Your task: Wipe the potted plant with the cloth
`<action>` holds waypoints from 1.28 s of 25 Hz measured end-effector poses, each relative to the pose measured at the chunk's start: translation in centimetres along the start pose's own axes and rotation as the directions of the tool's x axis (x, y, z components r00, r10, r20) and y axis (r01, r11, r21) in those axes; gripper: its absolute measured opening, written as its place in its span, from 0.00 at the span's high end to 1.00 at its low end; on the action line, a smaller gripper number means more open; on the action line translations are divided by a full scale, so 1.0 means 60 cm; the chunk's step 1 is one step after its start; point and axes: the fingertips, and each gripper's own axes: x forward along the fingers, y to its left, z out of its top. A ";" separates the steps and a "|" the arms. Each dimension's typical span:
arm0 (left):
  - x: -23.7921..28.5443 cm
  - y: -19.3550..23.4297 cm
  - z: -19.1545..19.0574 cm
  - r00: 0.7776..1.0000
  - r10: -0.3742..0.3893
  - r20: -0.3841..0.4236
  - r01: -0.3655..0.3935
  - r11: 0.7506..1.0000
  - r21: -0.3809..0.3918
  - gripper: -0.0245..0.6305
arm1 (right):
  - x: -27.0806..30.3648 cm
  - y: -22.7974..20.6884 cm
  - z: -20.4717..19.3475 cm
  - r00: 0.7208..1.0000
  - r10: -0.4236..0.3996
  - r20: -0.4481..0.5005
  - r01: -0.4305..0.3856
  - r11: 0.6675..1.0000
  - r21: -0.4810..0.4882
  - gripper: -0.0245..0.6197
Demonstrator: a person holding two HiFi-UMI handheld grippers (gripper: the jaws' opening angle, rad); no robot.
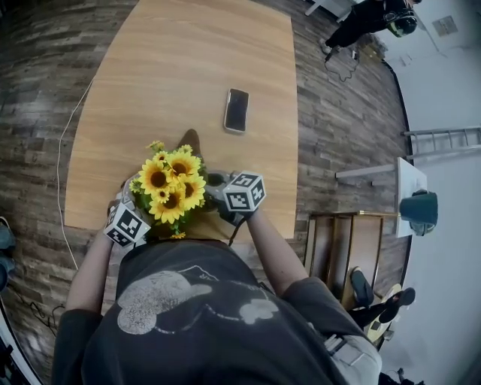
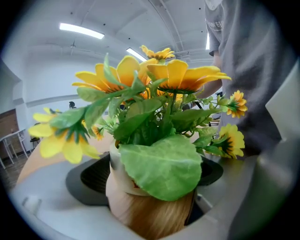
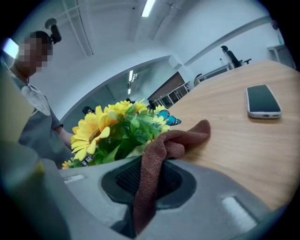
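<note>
The potted plant (image 1: 171,188), yellow sunflowers with green leaves in a pale pot (image 2: 140,206), stands near the table's front edge. My left gripper (image 2: 152,190) has its jaws set wide, one on each side of the pot, gripping it; its marker cube (image 1: 126,224) shows left of the flowers. My right gripper (image 3: 150,185) is shut on a brown cloth (image 3: 161,150), which rises from the jaws and lies against the plant's (image 3: 117,129) right side. Its marker cube (image 1: 244,192) sits right of the flowers. A tip of the cloth (image 1: 191,140) shows beyond the blooms.
A phone (image 1: 236,110) lies on the wooden table (image 1: 188,60) beyond the plant. A wooden chair (image 1: 346,248) and a white side table with a teal cup (image 1: 418,210) stand to the right. A person (image 1: 372,19) is far off at the back.
</note>
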 end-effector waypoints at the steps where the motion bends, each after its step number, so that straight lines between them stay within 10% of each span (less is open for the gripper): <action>1: 0.000 0.000 0.000 1.000 -0.002 0.005 0.002 1.000 -0.003 0.11 | -0.005 0.003 -0.006 1.000 -0.010 0.010 0.010 1.000 0.010 0.88; 14: -0.009 0.011 0.007 0.997 -0.039 0.060 0.044 0.996 -0.082 0.14 | -0.040 0.047 -0.061 0.972 -0.198 0.129 0.186 0.977 0.100 0.88; 25: -0.103 0.074 0.001 0.984 0.088 0.154 -0.035 0.948 -0.316 0.18 | -0.154 0.077 -0.090 0.782 -0.538 0.313 0.474 0.841 0.262 0.88; 32: -0.165 0.124 0.019 0.933 0.263 0.244 -0.143 0.897 -0.418 0.30 | -0.190 0.102 -0.089 0.737 -0.550 0.393 0.479 0.835 0.271 0.88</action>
